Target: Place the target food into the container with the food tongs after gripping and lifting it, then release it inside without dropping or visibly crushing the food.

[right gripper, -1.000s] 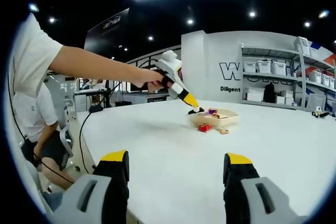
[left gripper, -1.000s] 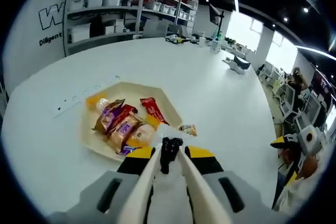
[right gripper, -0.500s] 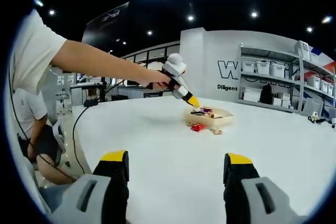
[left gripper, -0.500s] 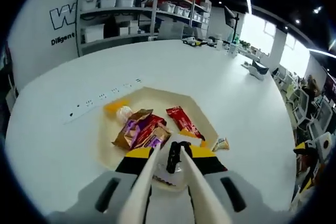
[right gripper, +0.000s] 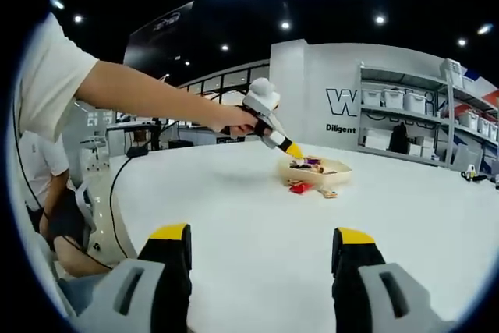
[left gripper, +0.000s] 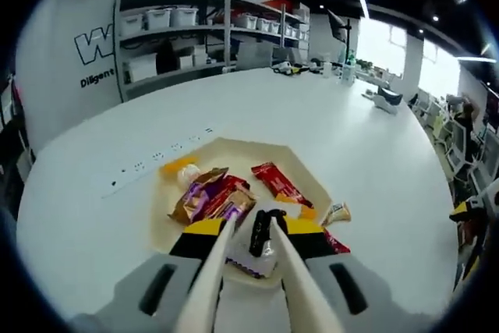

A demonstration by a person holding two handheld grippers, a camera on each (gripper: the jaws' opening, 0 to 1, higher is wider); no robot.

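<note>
Tongs point toward tray, apparently.

Tray at centre of left gripper view, on tabletop. Inside tray: heap of wrapped snacks left of centre, long bar to its right, small round piece upper left of heap. Small packet on tabletop just off tray's right edge. Tongs rising from bottom centre, tips over tray's near edge. Shelving at upper left, behind tabletop. In right gripper view, tray right of centre, left gripper above its left end.
</note>
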